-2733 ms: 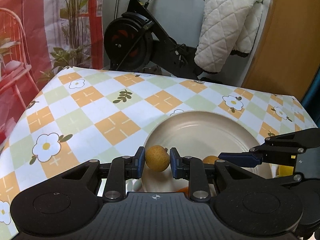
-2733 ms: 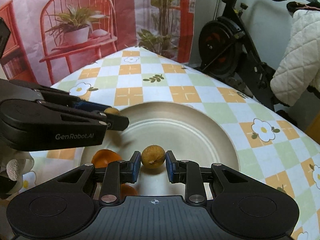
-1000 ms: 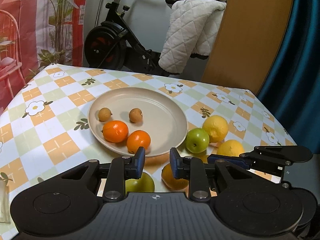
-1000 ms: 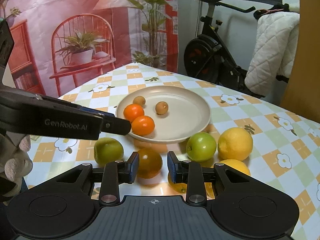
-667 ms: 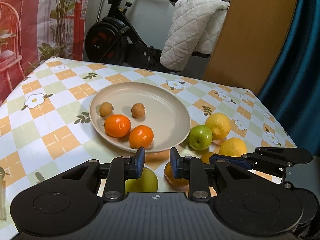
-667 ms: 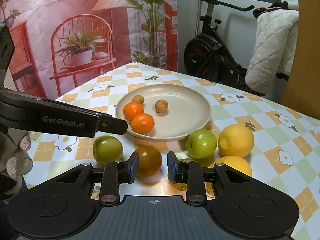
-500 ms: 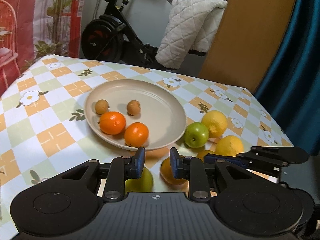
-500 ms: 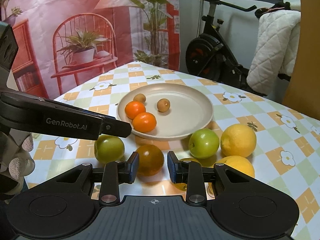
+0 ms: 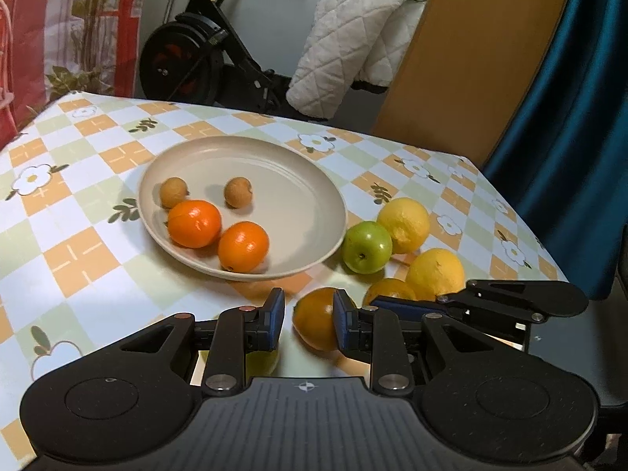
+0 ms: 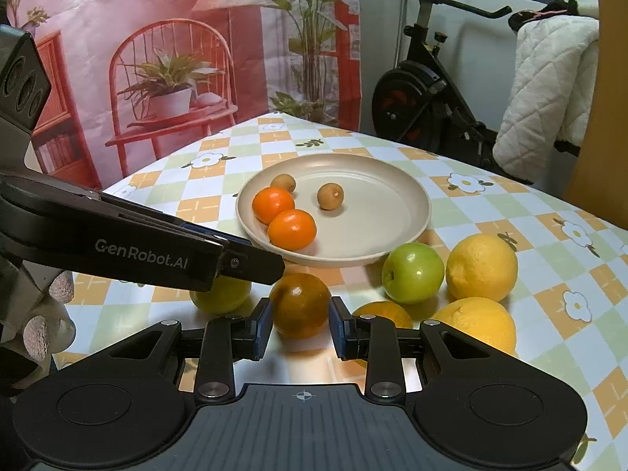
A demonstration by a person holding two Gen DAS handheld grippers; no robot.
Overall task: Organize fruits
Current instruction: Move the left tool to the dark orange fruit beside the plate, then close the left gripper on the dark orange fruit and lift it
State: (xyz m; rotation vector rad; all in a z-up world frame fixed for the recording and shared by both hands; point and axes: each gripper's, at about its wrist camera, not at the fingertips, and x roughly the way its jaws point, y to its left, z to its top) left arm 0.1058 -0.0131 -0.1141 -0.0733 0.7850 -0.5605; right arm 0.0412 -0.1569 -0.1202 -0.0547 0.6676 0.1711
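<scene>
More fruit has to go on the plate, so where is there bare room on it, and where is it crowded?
The plate is bare across its right half, right of the brown fruit. Its left side is crowded with two oranges. On the cloth, the near side of the plate is packed: green apple, lemons, dark orange.

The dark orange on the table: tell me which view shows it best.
The right wrist view: the dark orange sits whole between the open right gripper. In the left wrist view one finger of the left gripper covers its side.
</scene>
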